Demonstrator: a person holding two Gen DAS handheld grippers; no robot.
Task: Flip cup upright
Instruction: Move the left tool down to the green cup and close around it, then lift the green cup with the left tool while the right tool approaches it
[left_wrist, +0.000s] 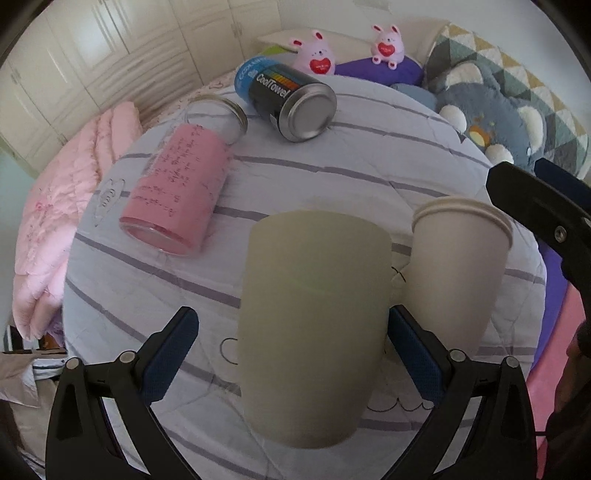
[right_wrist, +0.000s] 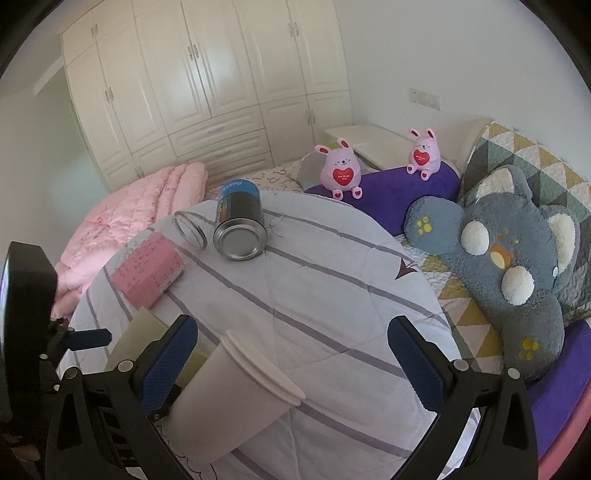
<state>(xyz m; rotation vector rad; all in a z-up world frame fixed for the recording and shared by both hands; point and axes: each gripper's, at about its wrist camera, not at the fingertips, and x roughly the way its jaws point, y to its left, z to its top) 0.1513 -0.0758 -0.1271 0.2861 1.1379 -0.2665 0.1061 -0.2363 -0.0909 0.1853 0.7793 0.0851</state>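
A beige cup (left_wrist: 314, 325) stands between the fingers of my left gripper (left_wrist: 293, 354), which is open; the right pad touches the cup's side and the left pad is apart from it. A white paper cup (left_wrist: 456, 273) stands upright just right of it. In the right wrist view the white cup (right_wrist: 236, 398) sits low between the fingers of my right gripper (right_wrist: 293, 365), which is open and empty above it. The beige cup (right_wrist: 147, 339) shows partly behind the left finger. Both cups rest on a striped quilt (left_wrist: 332, 177).
A pink glass jar (left_wrist: 177, 192) lies on its side at the left. A black CoolTowel can (left_wrist: 291, 99) lies on its side behind it. Plush rabbits (right_wrist: 341, 170), a grey plush (right_wrist: 517, 266) and a pink blanket (right_wrist: 125, 218) surround the quilt.
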